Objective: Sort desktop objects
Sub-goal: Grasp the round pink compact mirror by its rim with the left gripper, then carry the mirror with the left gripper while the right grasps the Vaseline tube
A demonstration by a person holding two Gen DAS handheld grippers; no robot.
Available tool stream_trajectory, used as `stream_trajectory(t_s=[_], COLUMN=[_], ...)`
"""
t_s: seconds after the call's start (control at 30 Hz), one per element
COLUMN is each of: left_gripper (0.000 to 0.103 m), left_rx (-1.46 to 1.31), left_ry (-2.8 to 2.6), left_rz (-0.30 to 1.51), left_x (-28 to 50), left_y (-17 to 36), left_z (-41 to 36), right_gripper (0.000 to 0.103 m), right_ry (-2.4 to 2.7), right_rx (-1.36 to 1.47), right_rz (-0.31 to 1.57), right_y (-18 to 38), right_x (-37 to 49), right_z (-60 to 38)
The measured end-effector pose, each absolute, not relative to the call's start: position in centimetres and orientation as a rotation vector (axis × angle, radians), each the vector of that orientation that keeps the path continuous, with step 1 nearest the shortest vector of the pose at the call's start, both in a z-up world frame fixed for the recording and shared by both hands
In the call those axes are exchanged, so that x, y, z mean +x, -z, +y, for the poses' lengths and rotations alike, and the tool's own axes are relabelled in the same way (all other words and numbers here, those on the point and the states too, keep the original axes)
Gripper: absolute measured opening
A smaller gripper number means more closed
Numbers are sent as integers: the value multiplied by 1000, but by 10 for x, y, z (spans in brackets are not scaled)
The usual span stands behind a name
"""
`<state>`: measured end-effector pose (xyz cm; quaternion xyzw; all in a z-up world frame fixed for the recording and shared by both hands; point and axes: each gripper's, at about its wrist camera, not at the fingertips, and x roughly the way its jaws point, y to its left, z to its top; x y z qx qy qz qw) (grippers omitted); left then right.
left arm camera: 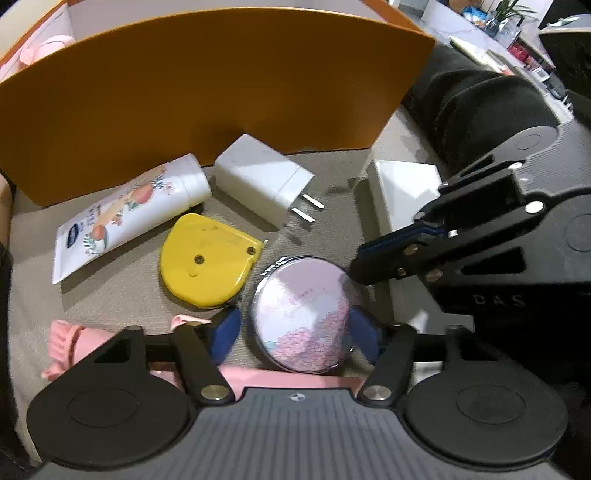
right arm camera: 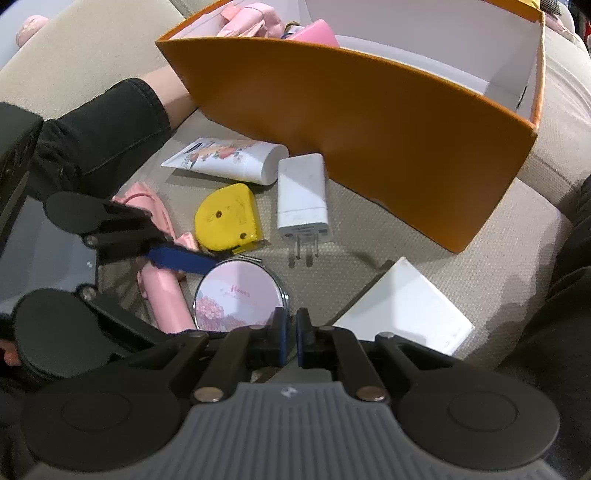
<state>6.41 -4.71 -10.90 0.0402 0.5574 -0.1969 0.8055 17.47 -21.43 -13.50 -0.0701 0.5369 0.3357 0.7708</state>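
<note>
A round pink compact mirror (left arm camera: 303, 314) lies on the beige cushion between the open fingers of my left gripper (left arm camera: 295, 334); the blue pads flank it, and contact is unclear. It also shows in the right wrist view (right arm camera: 238, 297). My right gripper (right arm camera: 290, 338) is shut and empty, just right of the mirror; it shows in the left wrist view (left arm camera: 364, 264). A yellow tape measure (left arm camera: 207, 260), a white charger (left arm camera: 260, 181) and a lotion tube (left arm camera: 129, 210) lie before the orange box (left arm camera: 207, 77).
A pink comb-like item (left arm camera: 74, 341) lies at the left, partly under my left gripper. A white flat box (right arm camera: 406, 308) sits at the right. The orange box holds pink items (right arm camera: 317, 31). A person's sleeved arm (right arm camera: 103, 129) reaches in at left.
</note>
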Motion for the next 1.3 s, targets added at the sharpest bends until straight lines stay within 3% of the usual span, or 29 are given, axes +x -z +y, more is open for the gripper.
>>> stream_trajectory(t_s=[0.07,0.23,0.33,0.57,1.0,1.3], left_gripper=[59,30,20,15,16,15], left_rx=[69,35,26,32,-15,-89], left_ry=[405,374,380,317,376,318], left_rz=[1185,1137,1087,1036,1088,1043], left_x=[62,53,40,30,28,28], left_y=[107,91,75,53,72,59], left_z=[-44,-35,-30,-25,-36,-15], right_gripper=[7,7,7,7,7,8], right_ry=[-723,-716,-723,-757,-732,-753], right_rx=[-151,-136,-139,-118,-84,-66], right_rz=[1157,1153,1154,1164,1192,1123], right_y=[133,126,124,134,151,133], right_x=[173,167,162,157,160,161], right_z=[-215,-218,-218,-205,-197,-198])
